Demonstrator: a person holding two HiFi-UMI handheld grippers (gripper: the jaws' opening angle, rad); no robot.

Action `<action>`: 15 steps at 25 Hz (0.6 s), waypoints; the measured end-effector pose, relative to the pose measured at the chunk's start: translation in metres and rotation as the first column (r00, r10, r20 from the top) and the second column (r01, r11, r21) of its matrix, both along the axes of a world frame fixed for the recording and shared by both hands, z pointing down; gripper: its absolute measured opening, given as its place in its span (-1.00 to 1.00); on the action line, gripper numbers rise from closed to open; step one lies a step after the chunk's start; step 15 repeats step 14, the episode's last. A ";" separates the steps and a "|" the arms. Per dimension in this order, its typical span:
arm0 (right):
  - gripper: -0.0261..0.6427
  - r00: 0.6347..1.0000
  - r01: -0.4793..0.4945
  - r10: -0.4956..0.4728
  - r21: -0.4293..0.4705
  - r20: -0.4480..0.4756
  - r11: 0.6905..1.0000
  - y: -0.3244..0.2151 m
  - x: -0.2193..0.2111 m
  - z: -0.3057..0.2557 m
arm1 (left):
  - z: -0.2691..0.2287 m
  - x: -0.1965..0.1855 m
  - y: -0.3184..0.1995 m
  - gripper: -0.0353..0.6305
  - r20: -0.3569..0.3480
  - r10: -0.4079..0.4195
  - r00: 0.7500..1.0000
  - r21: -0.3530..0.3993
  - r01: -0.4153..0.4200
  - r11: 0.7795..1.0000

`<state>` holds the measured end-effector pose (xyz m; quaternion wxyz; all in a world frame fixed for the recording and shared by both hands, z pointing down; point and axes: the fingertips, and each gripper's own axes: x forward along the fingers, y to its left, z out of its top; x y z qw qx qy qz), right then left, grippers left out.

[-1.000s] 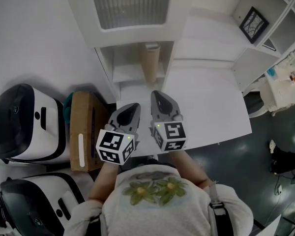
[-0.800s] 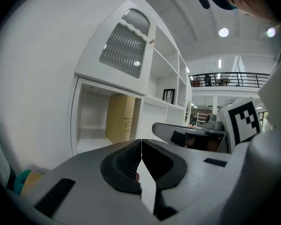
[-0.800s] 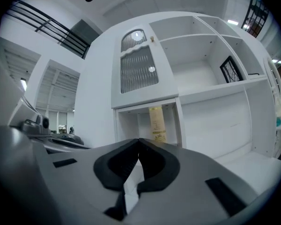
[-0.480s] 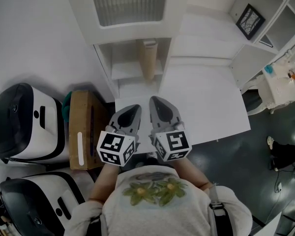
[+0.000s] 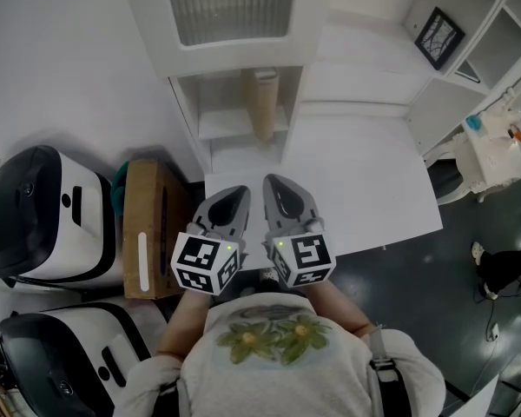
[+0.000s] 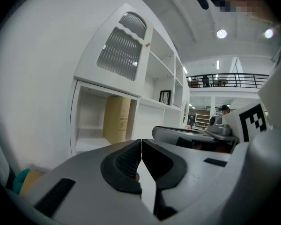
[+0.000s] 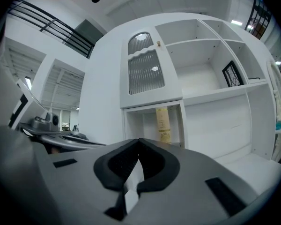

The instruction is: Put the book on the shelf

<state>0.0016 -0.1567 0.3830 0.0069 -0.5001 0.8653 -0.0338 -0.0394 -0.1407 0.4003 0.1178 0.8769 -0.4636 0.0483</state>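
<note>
Left claw [image 5: 236,189] and right claw [image 5: 274,181]: you hold both pinched closed, empty, over the tabletop [image 5: 365,176], presumably because the book [image 5: 262,102] already stands upright in the shelf [image 5: 230,123].

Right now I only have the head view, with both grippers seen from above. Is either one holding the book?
Observer: No. In the left gripper view the left gripper has its jaws together, no book between them.
Operator: And the right one?
Observer: The right gripper is shut too, on nothing.
Operator: So where is the book?
Observer: The right gripper view shows the book standing upright in the open shelf compartment under the ribbed glass door, with dark print on the side facing out.
</note>
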 end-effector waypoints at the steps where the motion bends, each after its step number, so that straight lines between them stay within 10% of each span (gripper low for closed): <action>1: -0.83 1.000 -0.002 0.002 -0.005 -0.003 1.000 0.001 0.000 0.001 | 0.000 0.000 0.000 -0.81 0.000 0.001 1.000 0.000 -0.001 1.000; 15: -0.83 0.999 -0.031 0.030 -0.036 -0.031 0.999 0.005 0.006 0.010 | 0.000 0.005 0.006 -0.81 -0.005 0.016 1.000 0.002 -0.016 1.000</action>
